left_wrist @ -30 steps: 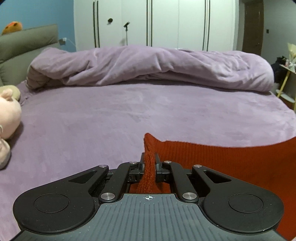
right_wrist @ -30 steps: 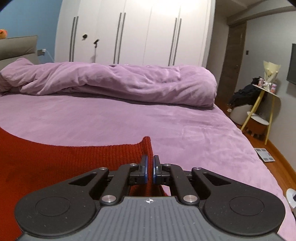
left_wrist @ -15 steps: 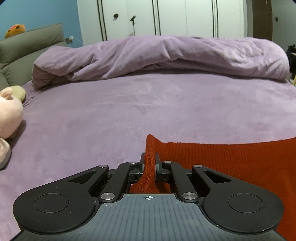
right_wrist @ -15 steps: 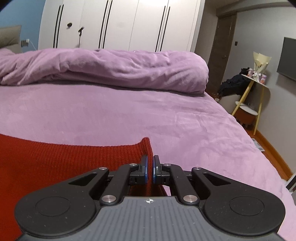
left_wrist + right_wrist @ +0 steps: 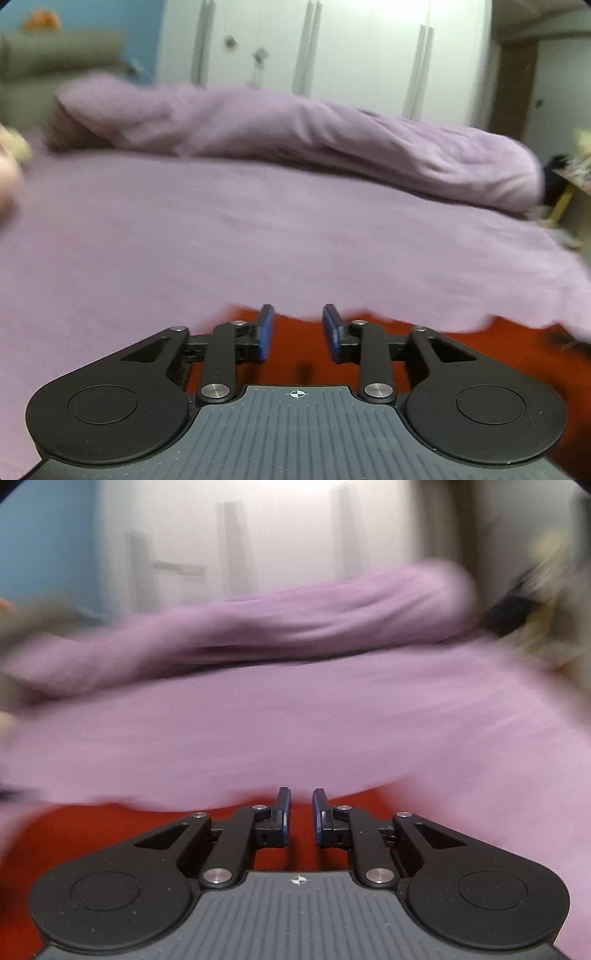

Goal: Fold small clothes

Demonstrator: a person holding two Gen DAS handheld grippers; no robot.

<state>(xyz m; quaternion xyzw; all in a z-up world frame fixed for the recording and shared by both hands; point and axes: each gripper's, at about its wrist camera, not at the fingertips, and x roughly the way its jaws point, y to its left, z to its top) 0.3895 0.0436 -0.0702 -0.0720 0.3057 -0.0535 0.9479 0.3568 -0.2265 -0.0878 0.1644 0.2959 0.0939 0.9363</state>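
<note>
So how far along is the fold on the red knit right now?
Done: the red knit lies on the purple bedspread, its far edge down. In hand: both releases. The left gripper and right gripper are opening, pads clear of the cloth below. Left: whether more folds are needed can't be judged; little of the garment shows.

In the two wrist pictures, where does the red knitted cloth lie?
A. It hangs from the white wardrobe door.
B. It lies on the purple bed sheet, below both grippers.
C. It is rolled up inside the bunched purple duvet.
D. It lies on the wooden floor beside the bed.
B: the red knitted cloth lies spread on the purple bed sheet under the opening left gripper and right gripper, neither pressing it.
</note>
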